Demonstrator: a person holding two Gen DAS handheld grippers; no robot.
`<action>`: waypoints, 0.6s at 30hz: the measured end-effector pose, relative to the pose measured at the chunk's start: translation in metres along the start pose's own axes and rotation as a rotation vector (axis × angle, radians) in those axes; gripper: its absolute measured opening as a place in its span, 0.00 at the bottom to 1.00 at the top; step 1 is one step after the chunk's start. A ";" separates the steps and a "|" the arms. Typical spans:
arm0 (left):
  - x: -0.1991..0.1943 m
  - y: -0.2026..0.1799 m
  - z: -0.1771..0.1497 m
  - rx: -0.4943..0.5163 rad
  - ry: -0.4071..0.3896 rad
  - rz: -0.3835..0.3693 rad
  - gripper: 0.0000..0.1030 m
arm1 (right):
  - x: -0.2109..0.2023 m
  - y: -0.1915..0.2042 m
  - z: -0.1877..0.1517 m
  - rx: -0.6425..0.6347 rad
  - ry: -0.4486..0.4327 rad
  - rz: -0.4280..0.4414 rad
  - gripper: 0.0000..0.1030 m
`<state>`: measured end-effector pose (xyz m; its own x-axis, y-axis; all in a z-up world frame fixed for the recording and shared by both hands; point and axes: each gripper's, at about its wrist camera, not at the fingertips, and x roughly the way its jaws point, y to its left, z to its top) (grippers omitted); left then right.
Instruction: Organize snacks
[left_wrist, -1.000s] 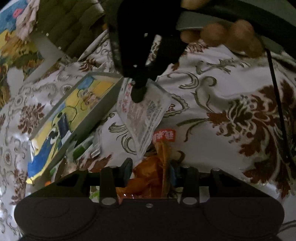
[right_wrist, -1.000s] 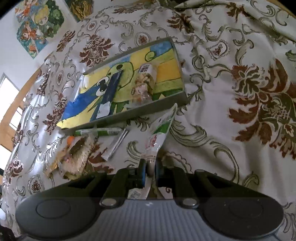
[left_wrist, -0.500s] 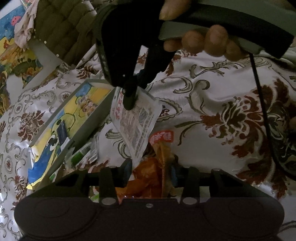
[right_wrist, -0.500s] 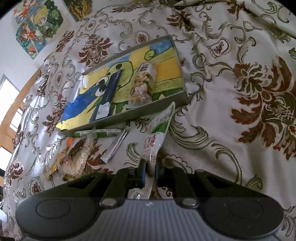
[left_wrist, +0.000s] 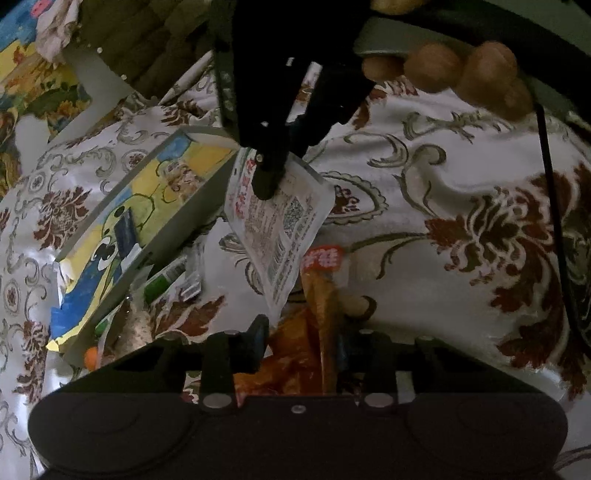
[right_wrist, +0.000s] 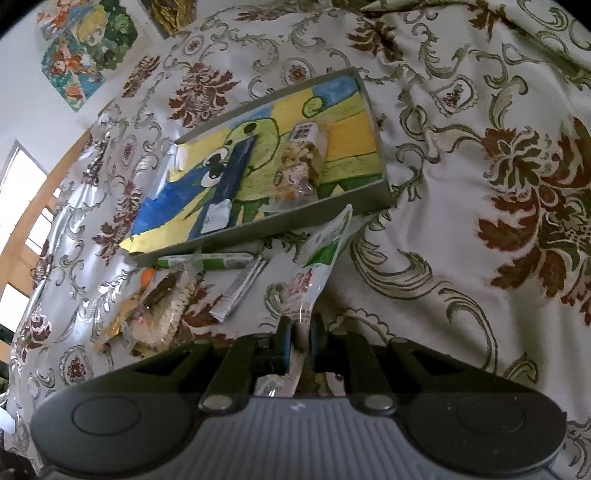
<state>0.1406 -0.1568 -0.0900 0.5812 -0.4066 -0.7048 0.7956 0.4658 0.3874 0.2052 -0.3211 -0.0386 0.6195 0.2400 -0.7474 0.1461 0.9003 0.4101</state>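
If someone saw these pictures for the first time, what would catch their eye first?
Probably the painted tray in the middle of the floral cloth, with two snacks inside. Next, the white-and-green packet pinched in the right gripper just before it, and the orange packet between the left gripper fingers.

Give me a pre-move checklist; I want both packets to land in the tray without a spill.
1. Right gripper shut on the white packet: ok, jaws pinch its lower edge.
2. Left gripper holding the orange packet: cannot tell, the packet sits between the fingers but contact is unclear.
3. White packet clear of the tray wall: ok, it hangs beside the near wall.
4. Free room in the tray: ok, bare floor to the right of the clear bag.
5. Loose snacks outside the tray: not ok, a green stick and others lie on the cloth.
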 end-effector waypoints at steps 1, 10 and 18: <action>-0.002 0.002 0.000 -0.012 -0.003 0.000 0.36 | -0.002 0.001 0.000 -0.002 -0.005 0.006 0.09; -0.013 0.024 0.002 -0.141 -0.023 -0.021 0.36 | -0.015 -0.001 0.006 0.014 -0.088 0.042 0.08; -0.015 0.038 0.002 -0.271 -0.061 -0.042 0.36 | -0.020 -0.015 0.016 0.059 -0.112 0.052 0.08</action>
<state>0.1624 -0.1347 -0.0640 0.5646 -0.4729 -0.6764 0.7492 0.6375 0.1797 0.2026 -0.3447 -0.0215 0.7091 0.2407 -0.6627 0.1544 0.8641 0.4791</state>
